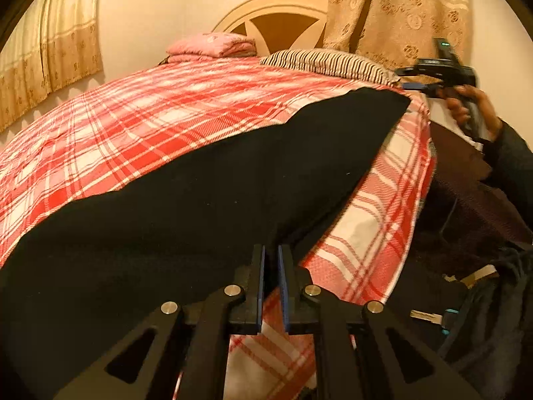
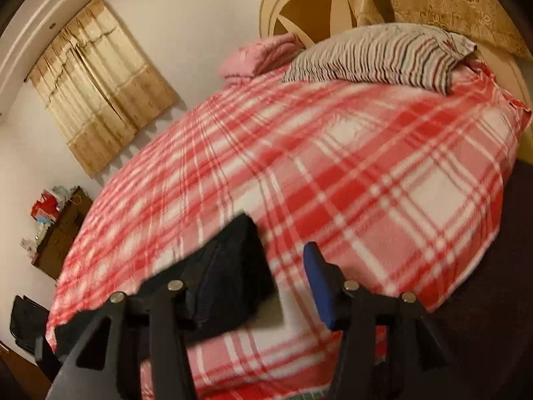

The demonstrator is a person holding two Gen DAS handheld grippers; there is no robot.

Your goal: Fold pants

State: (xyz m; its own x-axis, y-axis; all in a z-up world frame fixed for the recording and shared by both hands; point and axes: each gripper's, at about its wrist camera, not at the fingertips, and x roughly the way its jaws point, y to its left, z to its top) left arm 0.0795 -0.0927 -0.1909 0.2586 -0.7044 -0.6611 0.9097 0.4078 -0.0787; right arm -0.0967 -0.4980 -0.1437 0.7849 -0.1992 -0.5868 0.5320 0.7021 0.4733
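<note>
We found no container in either view. The black pants (image 1: 213, 180) lay across the red-and-white plaid blanket (image 1: 173, 100) covering the bed, stretched along the bed's near edge from its near left part toward the right side, where their far corner ended just short of the striped pillow (image 1: 326, 63).

The left tongs (image 1: 271, 253) were clenched, the two blue pads nearly together, with the near edge of the pants pinched at their tips; the cloth rose slightly toward the grip there.

The right tongs (image 2: 283, 250) stood released, roughly half open, their jaws apart. In the right wrist view, the end of the pants (image 2: 230, 266) lay on the blanket at the left finger; whether cloth touched that finger we could not tell because of blur. The right blue pad (image 2: 316, 276) was clear of the cloth, over bare blanket. In the left wrist view, the right tongs (image 1: 413, 86) appeared at the bed's right edge, held in a person's hand (image 1: 466, 103), just beyond the far corner of the pants.

A folded pink quilt (image 1: 213, 45) sat at the head of the bed beside the pillow.
</note>
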